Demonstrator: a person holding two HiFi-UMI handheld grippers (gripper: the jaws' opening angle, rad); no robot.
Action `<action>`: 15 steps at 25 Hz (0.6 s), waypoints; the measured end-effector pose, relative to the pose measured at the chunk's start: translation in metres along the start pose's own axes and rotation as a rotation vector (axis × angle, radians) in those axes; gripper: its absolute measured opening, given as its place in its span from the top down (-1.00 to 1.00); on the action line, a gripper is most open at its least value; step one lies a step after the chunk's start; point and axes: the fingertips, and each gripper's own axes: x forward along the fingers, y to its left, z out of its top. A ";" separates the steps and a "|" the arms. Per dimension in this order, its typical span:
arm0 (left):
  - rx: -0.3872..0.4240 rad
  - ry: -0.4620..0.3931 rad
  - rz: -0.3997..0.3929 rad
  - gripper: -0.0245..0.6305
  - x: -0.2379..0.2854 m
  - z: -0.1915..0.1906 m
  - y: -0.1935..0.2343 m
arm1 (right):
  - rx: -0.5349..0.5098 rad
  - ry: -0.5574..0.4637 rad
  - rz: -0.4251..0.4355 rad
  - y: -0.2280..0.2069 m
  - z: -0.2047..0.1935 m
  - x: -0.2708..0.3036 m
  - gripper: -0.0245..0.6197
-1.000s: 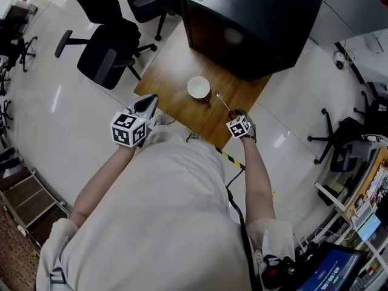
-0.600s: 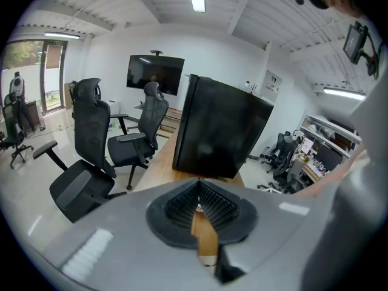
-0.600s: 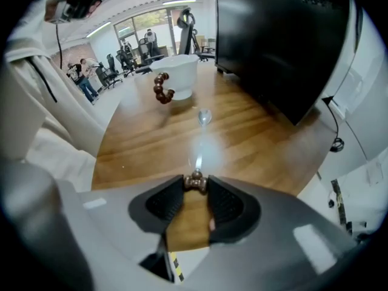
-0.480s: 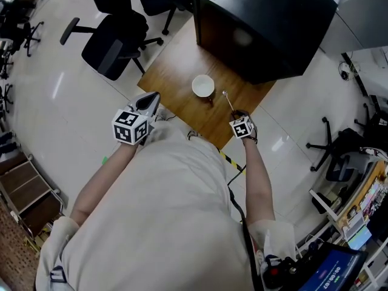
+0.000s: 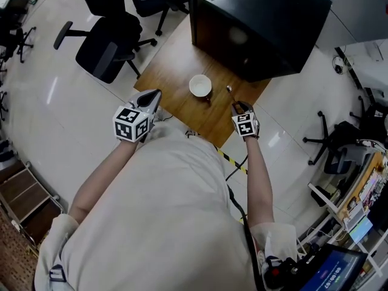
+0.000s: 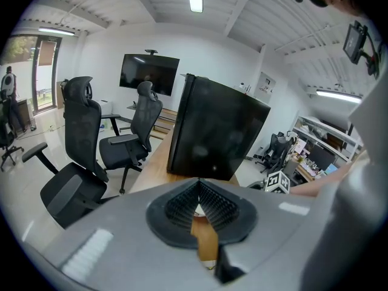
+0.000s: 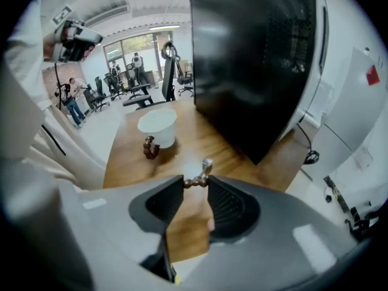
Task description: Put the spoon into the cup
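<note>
Head view: wooden tabletop (image 5: 176, 71) with a white cup (image 5: 200, 85) upright near its middle and a black cabinet (image 5: 260, 17) at the far side. Spoon (image 5: 229, 91) is to the right of the cup, near it but not touching. Its bowl end points away from the person and its handle end is in the right gripper (image 5: 236, 106).

Right gripper view: the jaws have just been closing and now pinch the spoon's brown beaded handle crosswise between their tips. The small metal bowl sticks out past the tips. Spoon looks held clear of the tabletop and is not in the cup. In this view the cup sits further ahead and to the left, with its own brown beaded handle turned toward the gripper. The cabinet fills the right side.

Left gripper (image 5: 155, 94) hangs over the near left edge of the tabletop, well apart from the cup and spoon. Left gripper view: its jaw tips meet with nothing between them. Only tabletop and a sliver of the cup show through the gap behind the tips.

Black office chairs (image 5: 106, 50) stand on the pale floor left of the tabletop.
</note>
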 end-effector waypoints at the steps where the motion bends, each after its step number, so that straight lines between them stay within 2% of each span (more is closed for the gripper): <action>1: 0.002 -0.001 -0.005 0.93 0.001 0.001 0.001 | 0.010 -0.012 -0.002 0.002 0.006 -0.005 0.53; 15: 0.016 -0.010 -0.059 0.93 -0.001 -0.002 0.018 | -0.001 -0.152 -0.039 0.042 0.081 -0.055 0.53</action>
